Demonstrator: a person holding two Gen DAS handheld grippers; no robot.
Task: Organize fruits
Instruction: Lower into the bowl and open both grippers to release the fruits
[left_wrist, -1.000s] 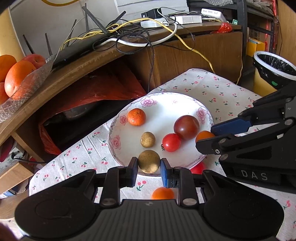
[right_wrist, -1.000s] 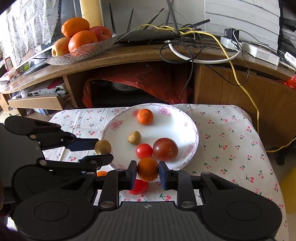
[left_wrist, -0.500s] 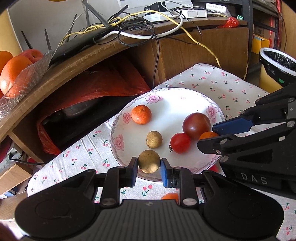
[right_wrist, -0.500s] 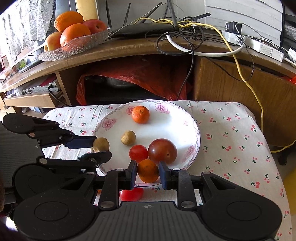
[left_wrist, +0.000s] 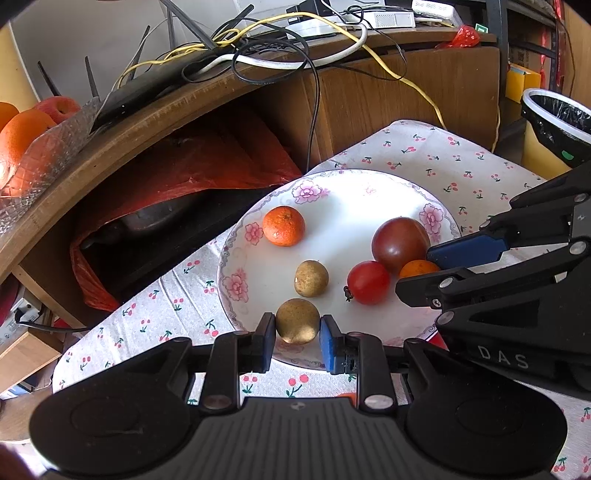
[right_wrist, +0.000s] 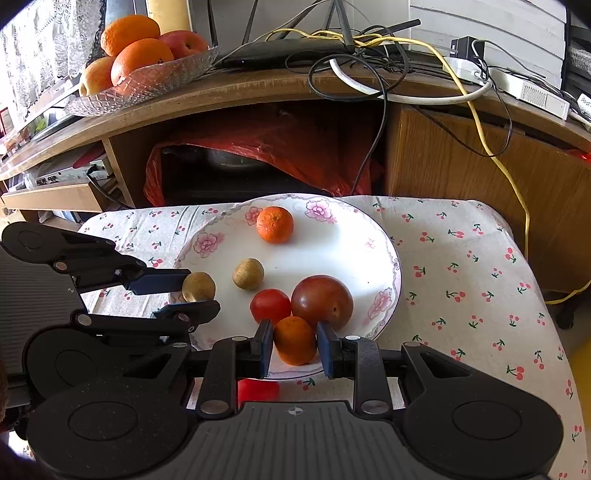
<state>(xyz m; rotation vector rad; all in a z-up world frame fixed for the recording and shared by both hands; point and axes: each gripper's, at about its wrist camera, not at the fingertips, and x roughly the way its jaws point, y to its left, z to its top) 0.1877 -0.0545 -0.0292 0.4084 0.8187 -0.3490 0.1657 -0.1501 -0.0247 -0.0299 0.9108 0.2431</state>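
1. Both grippers had carried their fruit forward over the plate (right_wrist: 384, 247) since a second before, and the red fruit (right_wrist: 258, 391) on the tablecloth (right_wrist: 461, 266) had slid almost under the right tool.
2. Left gripper (left_wrist: 297, 339) was clamped on a round brown longan (left_wrist: 297, 319), held over the plate's near-left rim.
3. Right gripper (right_wrist: 294, 345) was clamped on a small orange (right_wrist: 294, 339), at the near rim just beside the cherry tomato (right_wrist: 270, 305) and the dark plum (right_wrist: 322, 301).
4. A second longan (right_wrist: 248, 273) and a mandarin (right_wrist: 274, 224) lay farther in.
5. Behind stood a wooden desk (right_wrist: 461, 155) with tangled cables (right_wrist: 369, 62) and a glass fruit bowl (right_wrist: 155, 79).
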